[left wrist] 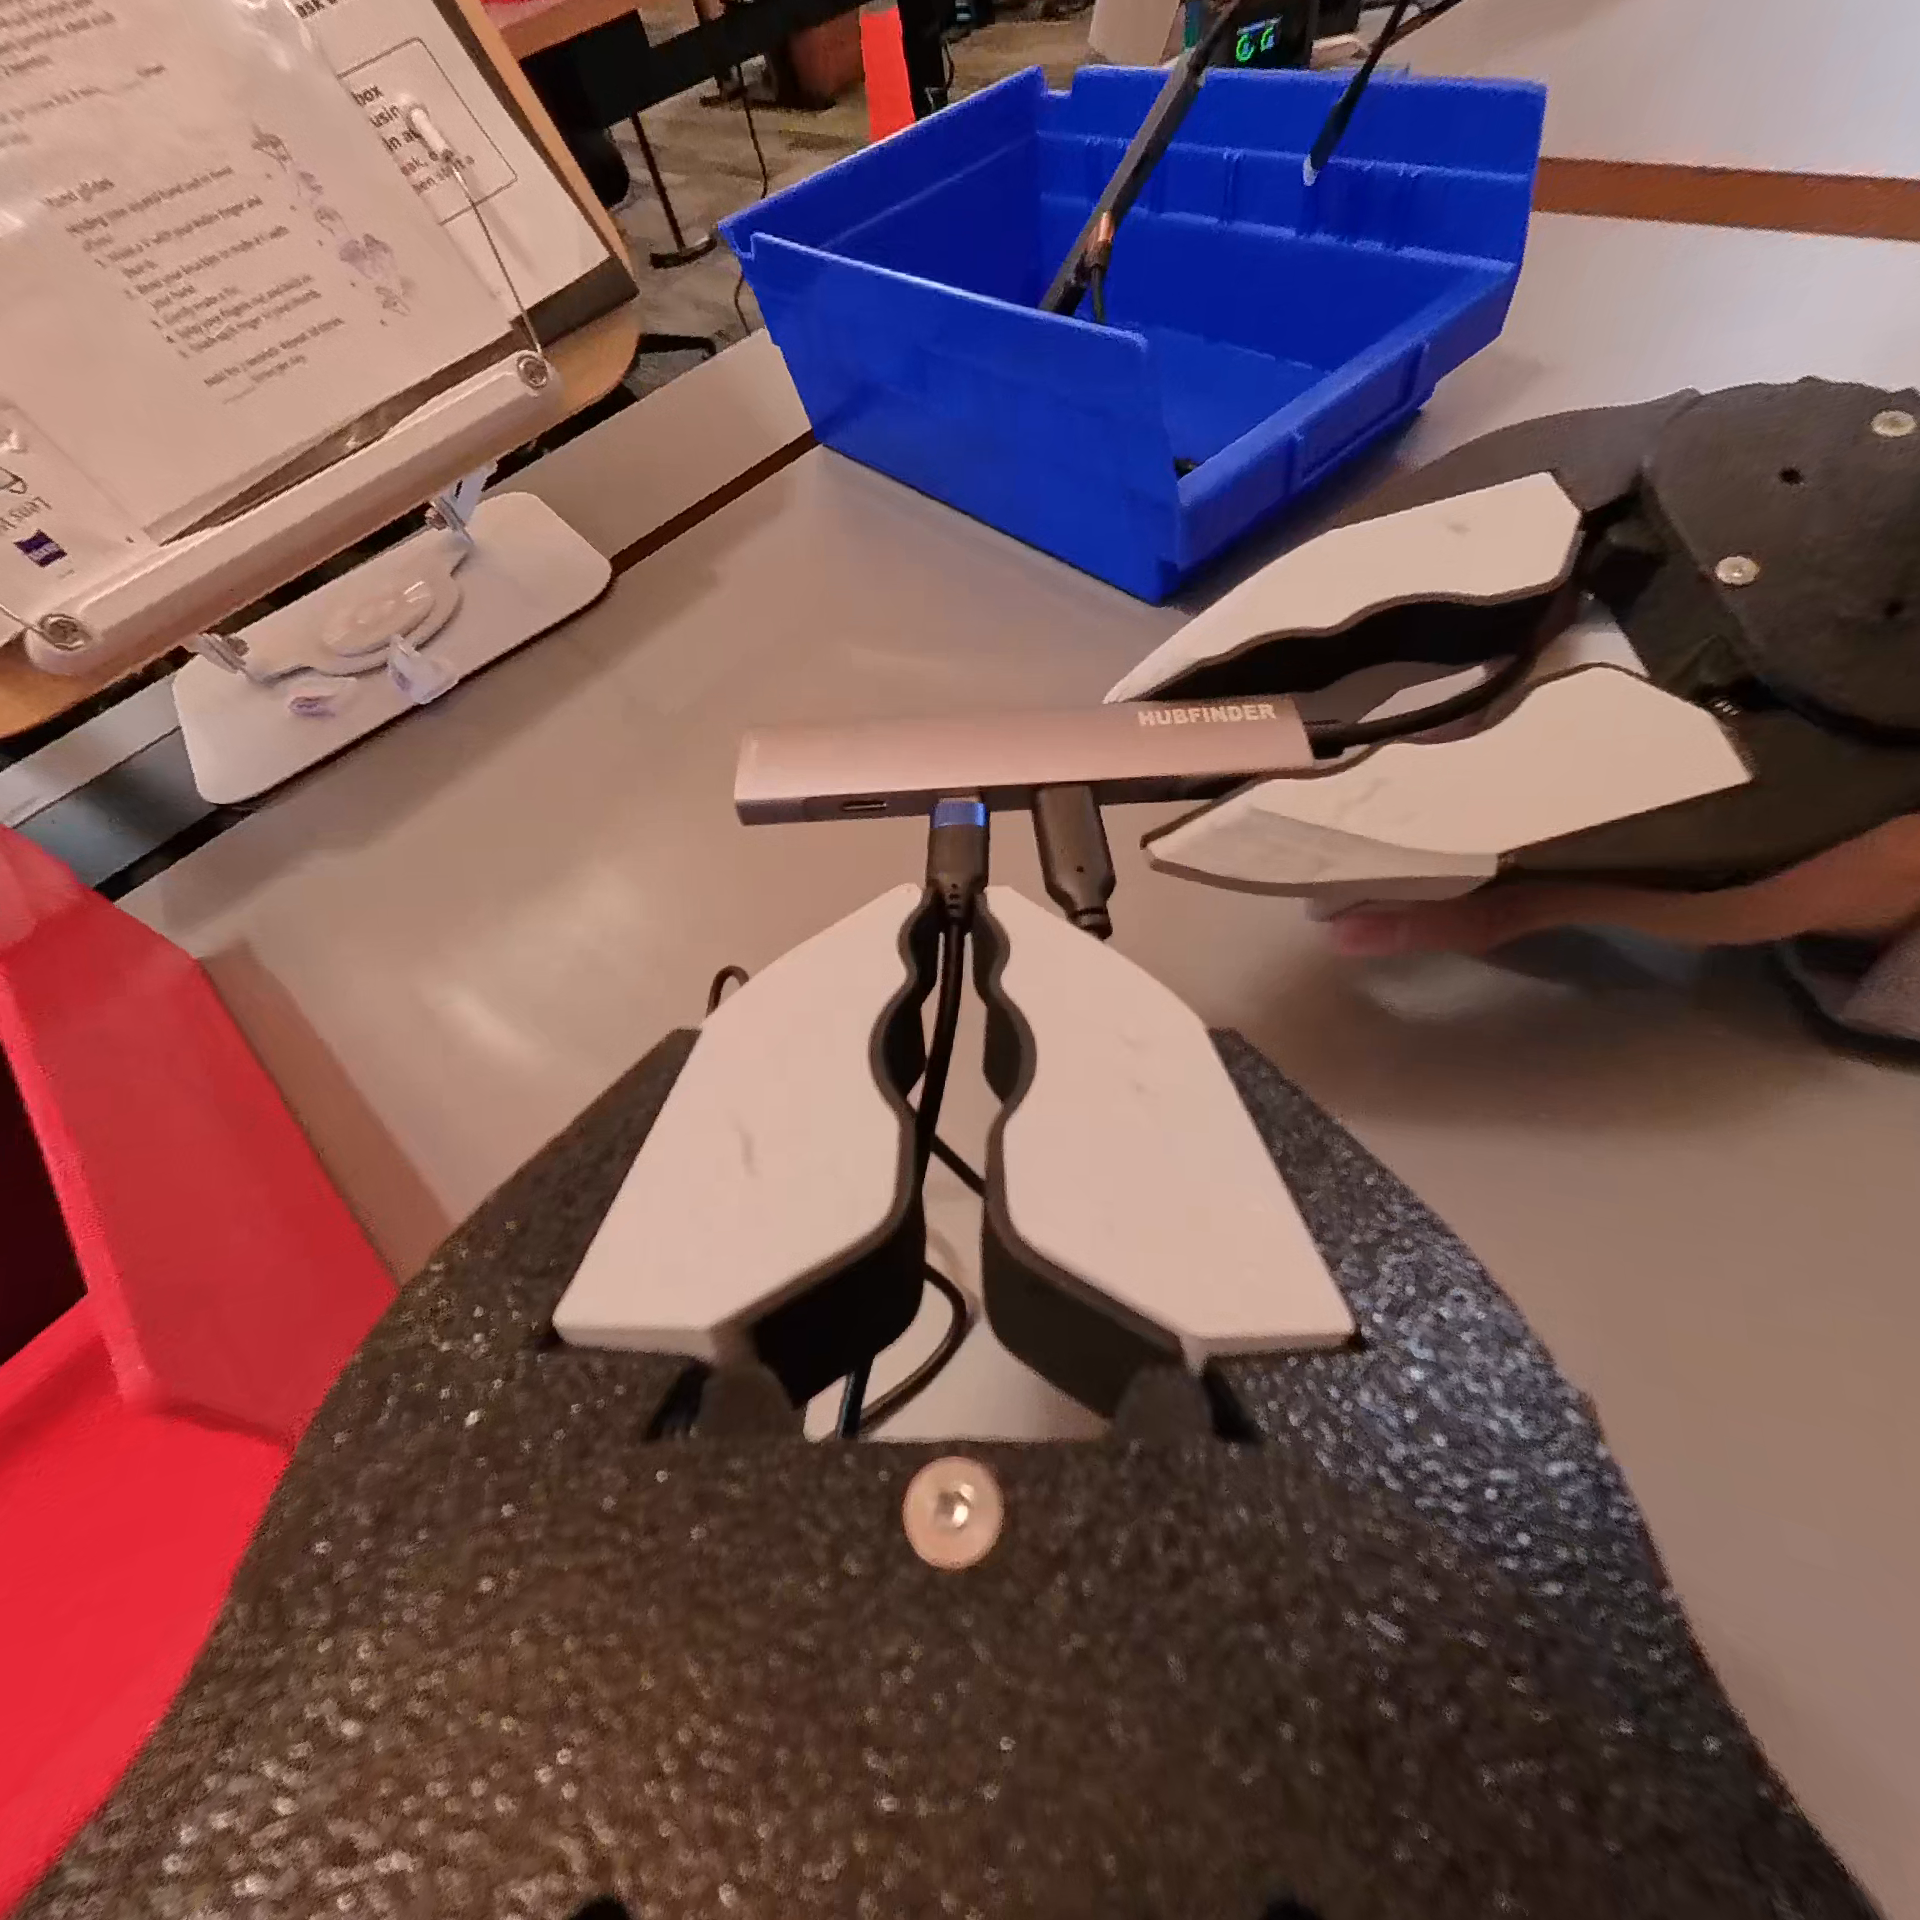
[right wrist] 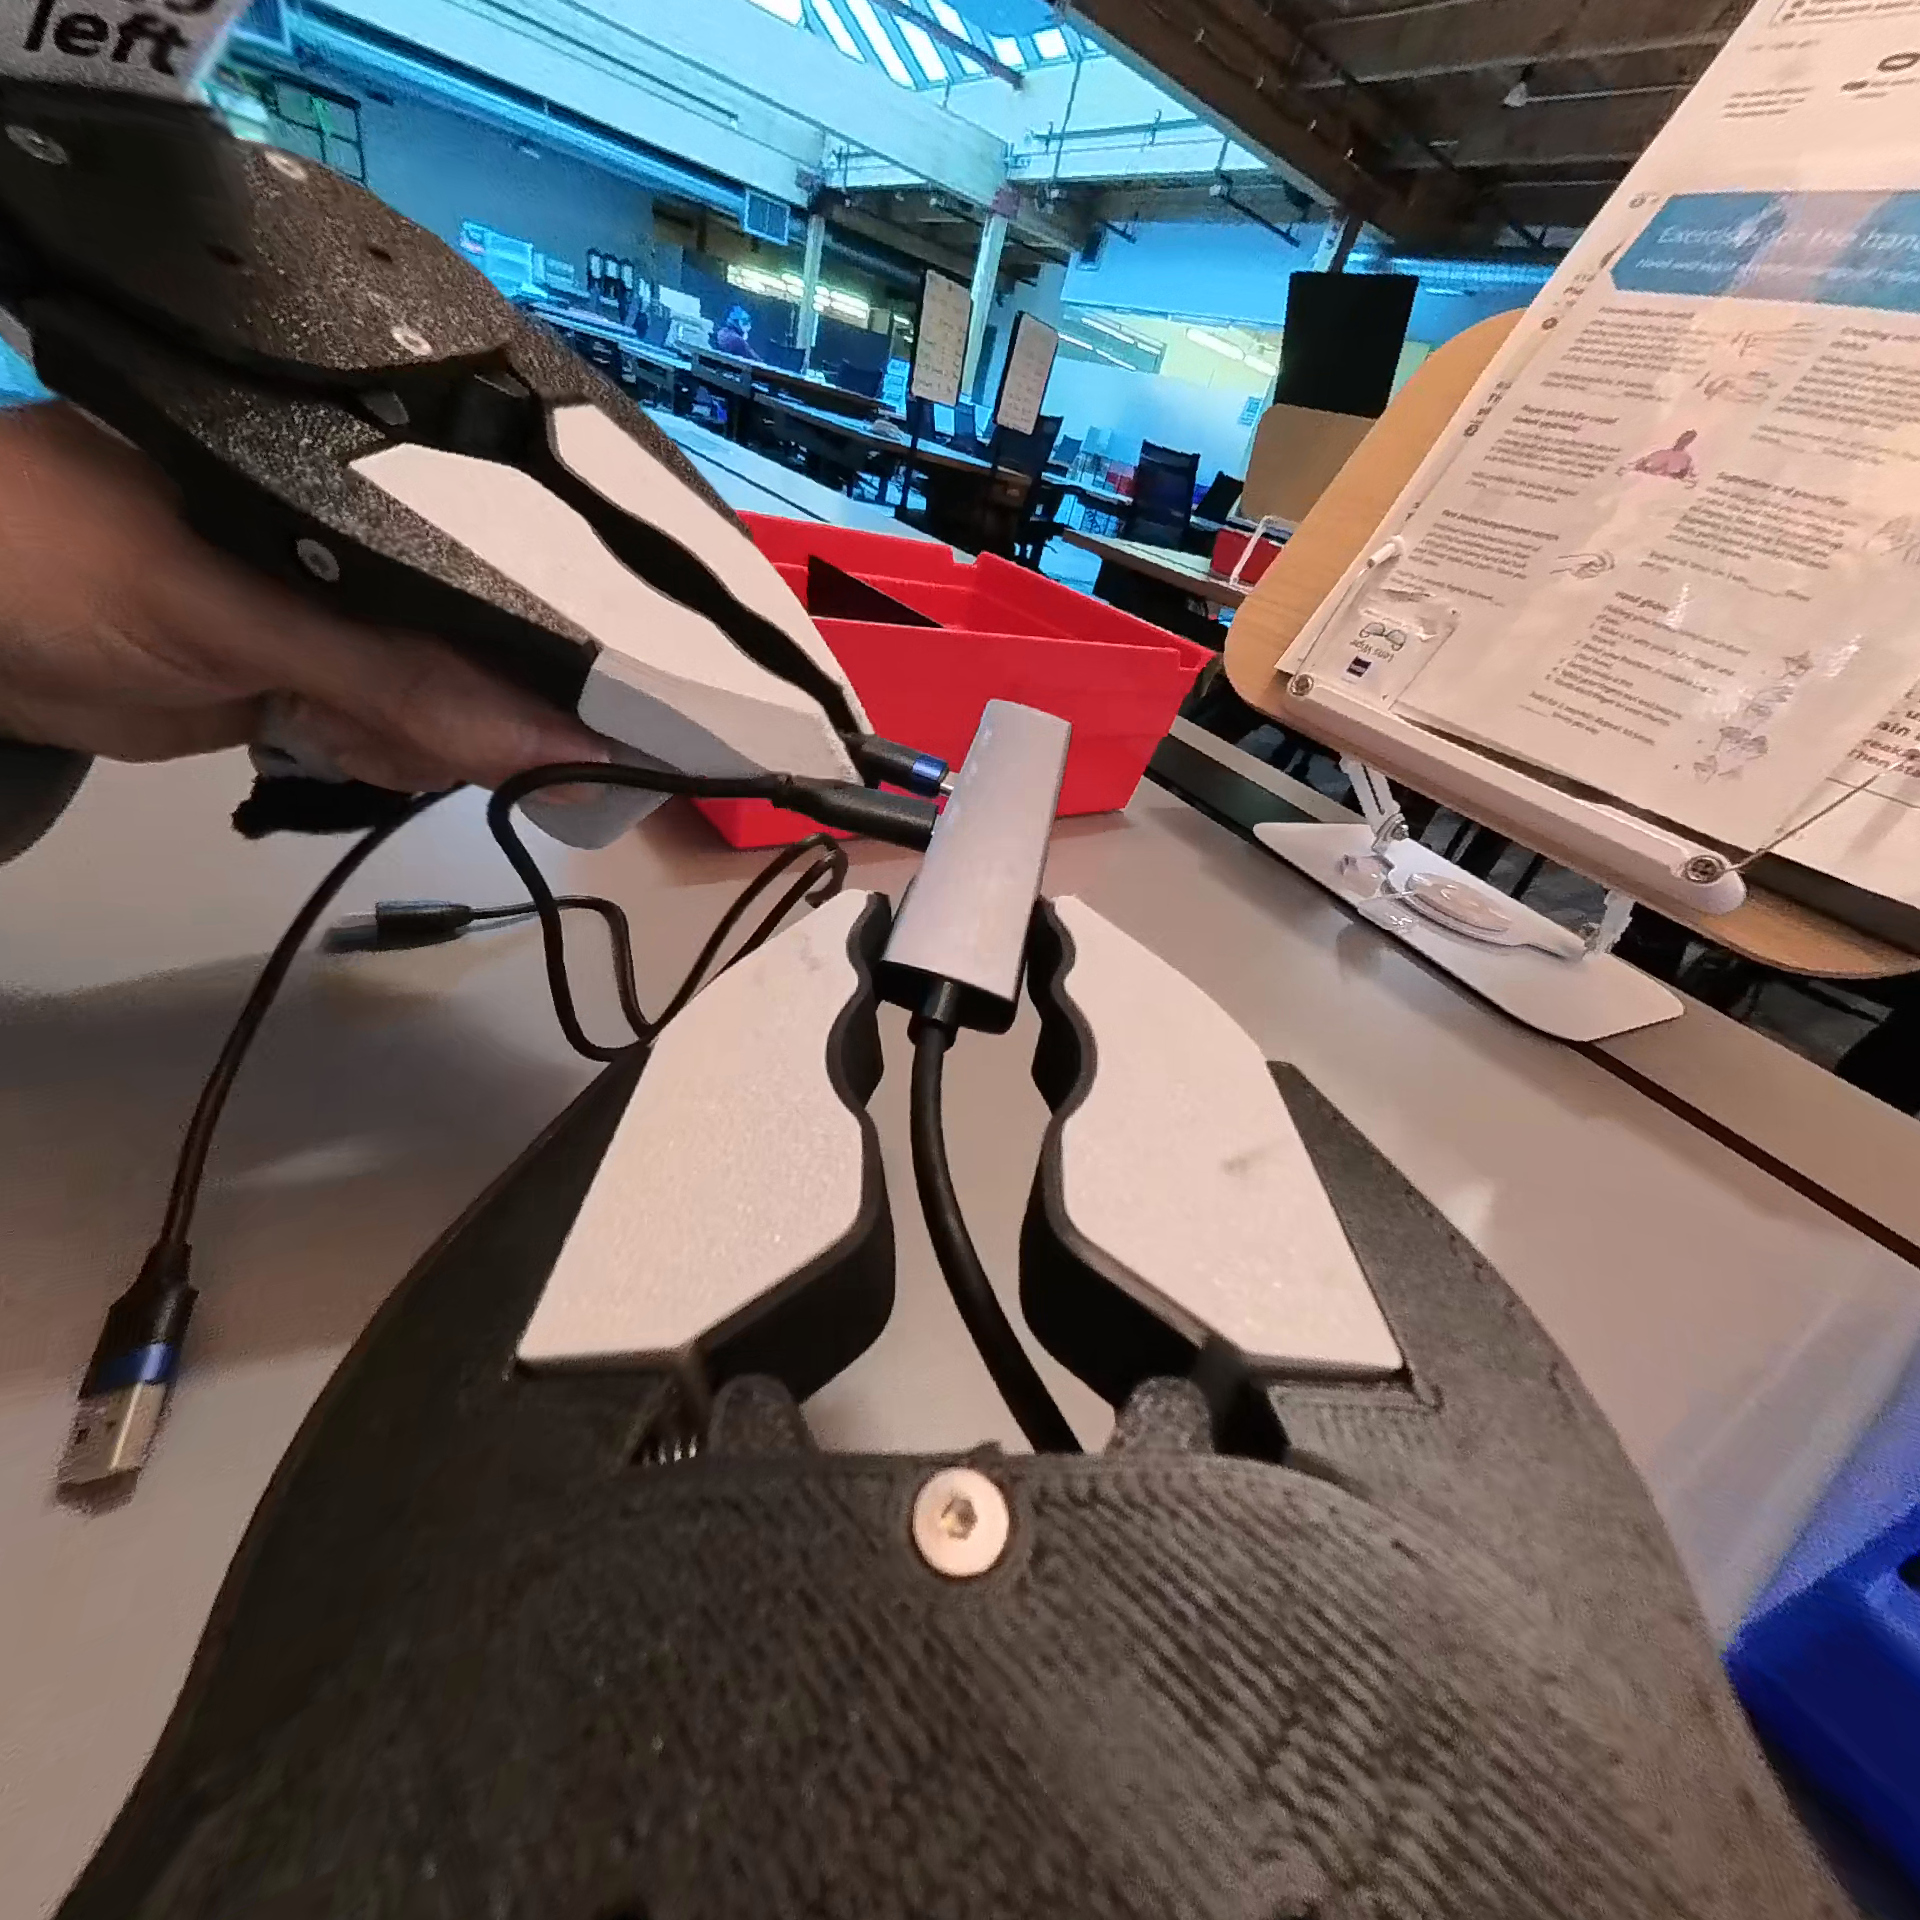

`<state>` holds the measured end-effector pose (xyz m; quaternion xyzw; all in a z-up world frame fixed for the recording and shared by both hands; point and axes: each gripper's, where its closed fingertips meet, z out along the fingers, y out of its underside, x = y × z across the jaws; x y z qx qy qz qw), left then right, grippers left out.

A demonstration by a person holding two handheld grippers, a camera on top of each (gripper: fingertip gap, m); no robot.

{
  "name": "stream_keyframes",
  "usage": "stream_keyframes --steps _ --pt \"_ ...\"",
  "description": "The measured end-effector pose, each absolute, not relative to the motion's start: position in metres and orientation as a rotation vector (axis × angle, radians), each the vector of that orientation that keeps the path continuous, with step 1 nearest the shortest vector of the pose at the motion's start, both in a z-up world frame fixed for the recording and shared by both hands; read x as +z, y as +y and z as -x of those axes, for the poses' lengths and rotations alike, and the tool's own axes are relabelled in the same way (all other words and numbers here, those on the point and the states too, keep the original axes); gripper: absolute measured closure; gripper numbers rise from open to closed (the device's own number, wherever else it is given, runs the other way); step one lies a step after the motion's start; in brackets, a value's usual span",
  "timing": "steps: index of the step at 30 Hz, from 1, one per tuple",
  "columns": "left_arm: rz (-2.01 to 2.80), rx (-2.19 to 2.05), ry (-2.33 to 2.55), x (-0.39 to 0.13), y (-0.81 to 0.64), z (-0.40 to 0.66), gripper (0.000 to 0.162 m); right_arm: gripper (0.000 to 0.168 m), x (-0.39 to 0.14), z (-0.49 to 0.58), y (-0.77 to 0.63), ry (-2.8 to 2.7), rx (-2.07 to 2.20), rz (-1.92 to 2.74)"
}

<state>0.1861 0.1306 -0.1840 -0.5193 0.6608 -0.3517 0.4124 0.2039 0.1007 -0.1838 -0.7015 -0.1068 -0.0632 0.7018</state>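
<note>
While the right hand-held gripper (right wrist: 961, 935) clamps the grey hub (right wrist: 982, 852), the left hand-held gripper (left wrist: 954, 902) pinches its blue-tipped plug (left wrist: 958, 842) near a blue bin (left wrist: 1132, 343).

Left wrist cam sits close behind its tool, facing across the tabletop (left wrist: 623, 644) toward the blue bin (left wrist: 1039, 416). Right wrist cam faces the red bin (right wrist: 1039, 675). Both share the USB hub (left wrist: 1018, 753) and document stand (right wrist: 1455, 935).

The grey worktop (left wrist: 582, 935) holds a blue bin (left wrist: 1143, 343), a red bin (right wrist: 966, 665), a white book stand (left wrist: 395, 623) and loose black cables (right wrist: 416, 920).
</note>
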Motion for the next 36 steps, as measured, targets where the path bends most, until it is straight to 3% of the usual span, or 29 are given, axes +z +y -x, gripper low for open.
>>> stream_keyframes --steps 25,36 --pt "1.457 -1.177 1.439 -0.182 0.121 -0.196 0.157 0.144 -0.168 -0.216 0.1 -0.097 -0.178 1.456" --pt "1.377 -1.069 1.544 -0.19 0.125 -0.194 0.157 0.143 -0.177 -0.213 0.103 -0.107 -0.114 1.539"
